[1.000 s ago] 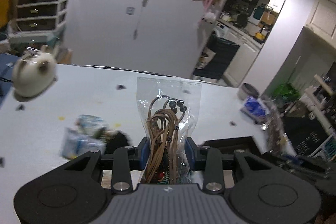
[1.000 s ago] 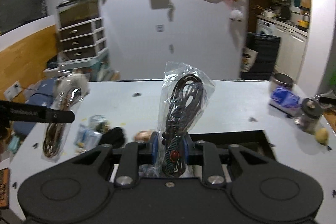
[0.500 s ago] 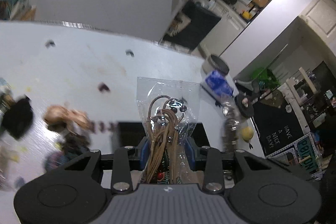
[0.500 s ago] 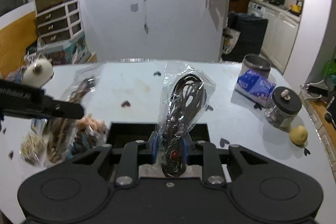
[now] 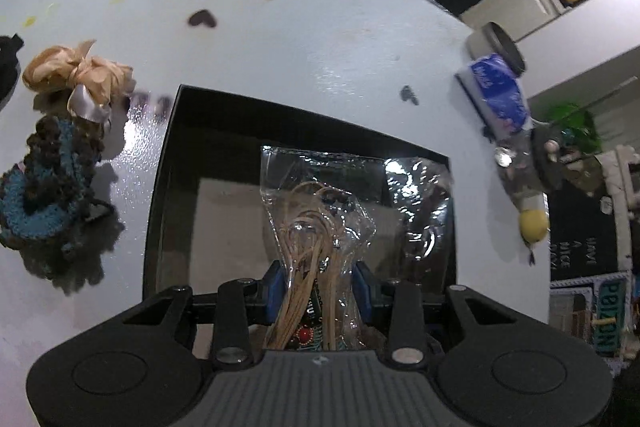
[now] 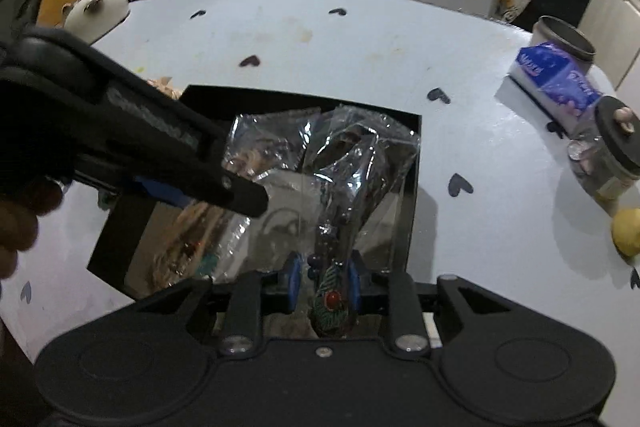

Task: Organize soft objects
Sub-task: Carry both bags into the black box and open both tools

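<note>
Nearby: crochet piece [image 5: 44,187], ribbon bow [image 5: 78,77] left of black box [image 5: 168,155].

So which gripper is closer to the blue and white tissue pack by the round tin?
Right. The right gripper, over the black box's right half, is nearer the tissue pack. The left gripper holds its bag further left over the box.

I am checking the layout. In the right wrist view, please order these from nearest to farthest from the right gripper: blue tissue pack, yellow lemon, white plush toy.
1. yellow lemon, right edge.
2. blue tissue pack, far right.
3. white plush toy, far left corner.

Measured from the right gripper.
</note>
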### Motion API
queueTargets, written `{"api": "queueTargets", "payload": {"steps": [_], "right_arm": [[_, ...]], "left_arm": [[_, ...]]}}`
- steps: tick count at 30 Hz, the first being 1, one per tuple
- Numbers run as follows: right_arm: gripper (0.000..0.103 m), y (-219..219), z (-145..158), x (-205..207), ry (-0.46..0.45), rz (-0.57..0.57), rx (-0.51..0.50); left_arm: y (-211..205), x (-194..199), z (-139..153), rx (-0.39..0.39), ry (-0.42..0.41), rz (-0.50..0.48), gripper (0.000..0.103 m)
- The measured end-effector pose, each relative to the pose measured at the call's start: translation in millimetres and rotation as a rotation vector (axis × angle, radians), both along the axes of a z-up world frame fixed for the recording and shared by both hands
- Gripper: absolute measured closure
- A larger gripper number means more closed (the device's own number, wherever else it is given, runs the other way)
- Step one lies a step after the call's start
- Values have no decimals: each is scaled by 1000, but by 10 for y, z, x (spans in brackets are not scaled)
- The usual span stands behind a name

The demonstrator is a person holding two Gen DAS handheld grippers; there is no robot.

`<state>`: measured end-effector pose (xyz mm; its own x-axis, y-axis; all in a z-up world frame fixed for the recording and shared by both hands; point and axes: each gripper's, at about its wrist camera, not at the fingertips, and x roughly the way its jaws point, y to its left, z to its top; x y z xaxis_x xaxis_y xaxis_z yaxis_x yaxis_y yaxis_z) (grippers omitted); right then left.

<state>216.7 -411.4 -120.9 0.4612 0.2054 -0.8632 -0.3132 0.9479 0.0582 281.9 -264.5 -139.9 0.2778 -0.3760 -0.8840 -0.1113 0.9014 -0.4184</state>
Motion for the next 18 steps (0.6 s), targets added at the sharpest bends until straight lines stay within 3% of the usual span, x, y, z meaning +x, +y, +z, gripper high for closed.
{"api": "queueTargets", "payload": {"steps": [4, 7, 11, 14, 18], "right_arm": [[77, -12, -50, 107, 15, 41, -12], [75, -27, -126, 179, 75, 77, -11], [52, -44, -82, 148, 59, 75, 43], [45, -116, 32, 99, 18, 61, 79], [51, -247, 216, -2, -31, 34, 105]], "left_arm": [[-37, 36, -74, 29, 10, 26, 65], [-55, 66, -129, 52, 13, 41, 65], [-94, 102, -212, 68, 25, 29, 65], [-155, 117, -273, 81, 31, 8, 65], [-283, 155, -295, 96, -3, -49, 64]]}}
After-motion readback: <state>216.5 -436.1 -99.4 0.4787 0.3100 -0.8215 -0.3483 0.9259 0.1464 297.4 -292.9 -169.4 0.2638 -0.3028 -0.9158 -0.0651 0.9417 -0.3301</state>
